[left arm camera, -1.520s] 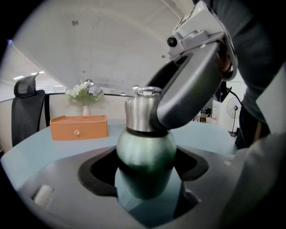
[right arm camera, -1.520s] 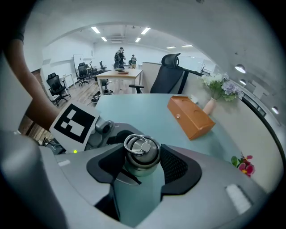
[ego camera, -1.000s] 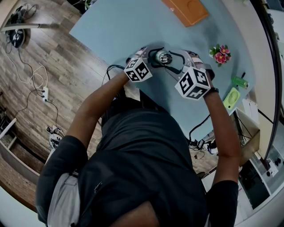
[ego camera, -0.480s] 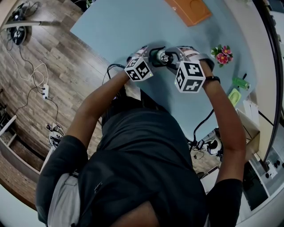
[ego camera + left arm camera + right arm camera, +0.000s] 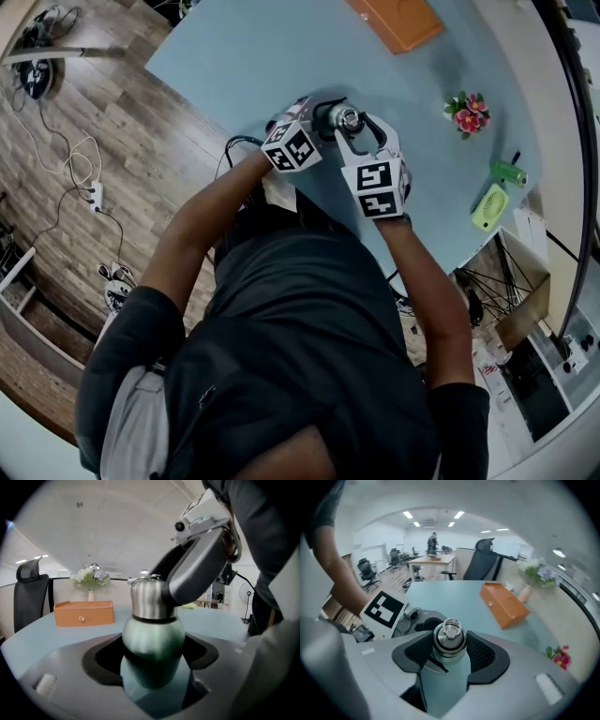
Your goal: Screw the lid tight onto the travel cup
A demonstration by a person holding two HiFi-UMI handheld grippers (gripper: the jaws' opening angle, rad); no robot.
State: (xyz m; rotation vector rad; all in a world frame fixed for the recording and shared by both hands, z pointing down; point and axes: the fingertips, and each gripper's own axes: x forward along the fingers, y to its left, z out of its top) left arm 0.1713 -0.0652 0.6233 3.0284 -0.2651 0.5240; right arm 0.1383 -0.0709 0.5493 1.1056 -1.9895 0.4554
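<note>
Travel cup (image 5: 343, 120); orange box (image 5: 394, 21), flowers (image 5: 466, 113) well apart

Pale blue counter (image 5: 281, 56), orange box (image 5: 394, 21) at the far side, travel cup (image 5: 153, 641) upright near the near edge, pink flowers (image 5: 466, 114), small green cylinder (image 5: 508, 172) and pale green fan (image 5: 488, 206) spaced along the right edge.

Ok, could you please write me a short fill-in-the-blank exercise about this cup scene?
1. The fingers of the left gripper clamp the travel cup by its ____ body.
2. The steel lid sits on ____ of the cup.
3. The box on the table is ____ in colour.
Missing words: green; top; orange.
</note>
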